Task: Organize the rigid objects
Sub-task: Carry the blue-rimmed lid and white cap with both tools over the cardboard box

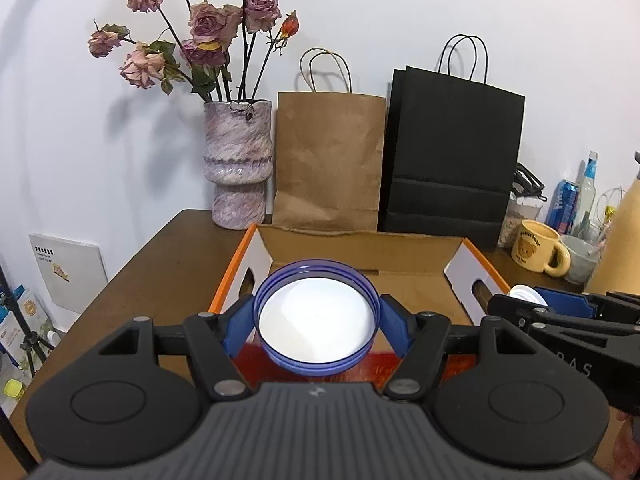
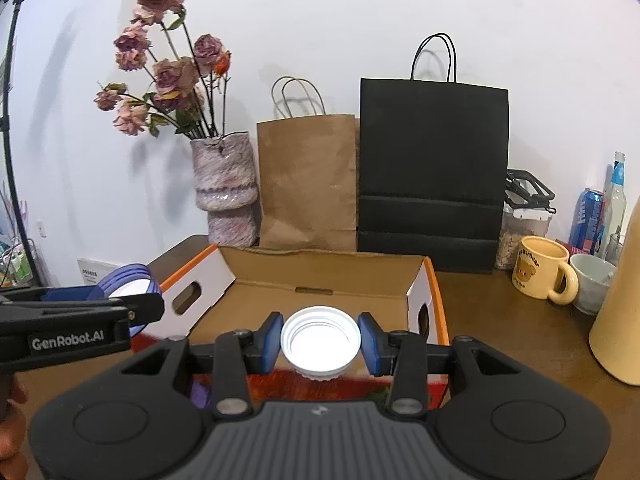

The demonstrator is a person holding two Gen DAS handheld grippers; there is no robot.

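Note:
My left gripper is shut on a wide blue lid with a white inside, held upside down over the near edge of an open cardboard box. The same blue lid shows at the left of the right wrist view, with the left gripper seen from the side. My right gripper is shut on a smaller white lid, also inside up, above the box. In the left wrist view the white lid peeks out at the right. The box floor looks bare.
Behind the box stand a marbled vase of dried roses, a brown paper bag and a black paper bag. At the right are a yellow bear mug, a white cup, bottles and a tan container.

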